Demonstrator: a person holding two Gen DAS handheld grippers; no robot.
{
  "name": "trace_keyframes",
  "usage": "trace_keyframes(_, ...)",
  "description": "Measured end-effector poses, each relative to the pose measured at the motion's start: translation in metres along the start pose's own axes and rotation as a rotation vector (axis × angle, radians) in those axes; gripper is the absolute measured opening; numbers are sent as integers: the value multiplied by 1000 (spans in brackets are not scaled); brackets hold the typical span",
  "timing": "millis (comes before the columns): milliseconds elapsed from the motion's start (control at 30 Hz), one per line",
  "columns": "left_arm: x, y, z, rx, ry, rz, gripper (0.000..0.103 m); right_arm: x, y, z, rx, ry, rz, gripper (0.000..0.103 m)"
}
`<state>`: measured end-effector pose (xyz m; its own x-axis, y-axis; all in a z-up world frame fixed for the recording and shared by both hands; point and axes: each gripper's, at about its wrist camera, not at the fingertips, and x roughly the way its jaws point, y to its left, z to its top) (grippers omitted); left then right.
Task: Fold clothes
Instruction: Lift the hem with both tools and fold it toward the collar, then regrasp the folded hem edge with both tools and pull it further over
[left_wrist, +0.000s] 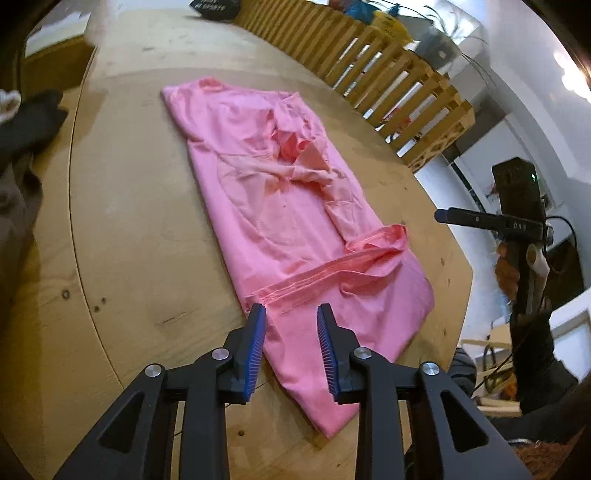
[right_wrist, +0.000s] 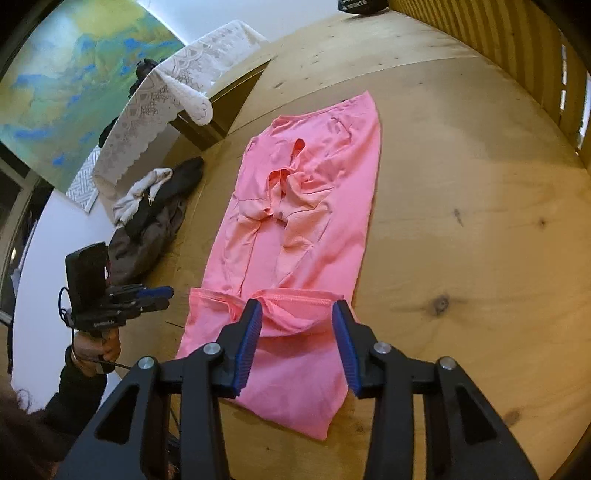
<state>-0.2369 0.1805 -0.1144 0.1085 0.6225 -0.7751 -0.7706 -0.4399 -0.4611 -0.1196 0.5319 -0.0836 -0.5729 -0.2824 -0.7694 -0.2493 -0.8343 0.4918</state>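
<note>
- Pink garment (left_wrist: 288, 221), folded into a long strip, lay along the middle of the wooden table (left_wrist: 129, 258), its near end toward the table's near edge.
- Left gripper (left_wrist: 291, 345) hovered over that near end, jaws partly apart, gripping nothing.
- Right gripper (right_wrist: 297, 345) likewise stood parted and empty.
- Dark and white clothes (right_wrist: 159, 206) sat heaped by the table's left edge.
</note>
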Motion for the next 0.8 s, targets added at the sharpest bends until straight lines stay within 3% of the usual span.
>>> trace_keyframes(167,7,7,-8,33,39,55,31,23,-3,-23,-128,84,-183,39)
trace_keyframes(400,31,11,-9,102,101,155,32,53,-14,-20,-217,145,-202,39)
trace_keyframes(533,38,4,-2,149,105,174,37,62,-12,-14,-270,159,-199,39)
trace_keyframes(800,46,-1,5,183,111,189,34,72,-11,-9,-321,144,-199,40)
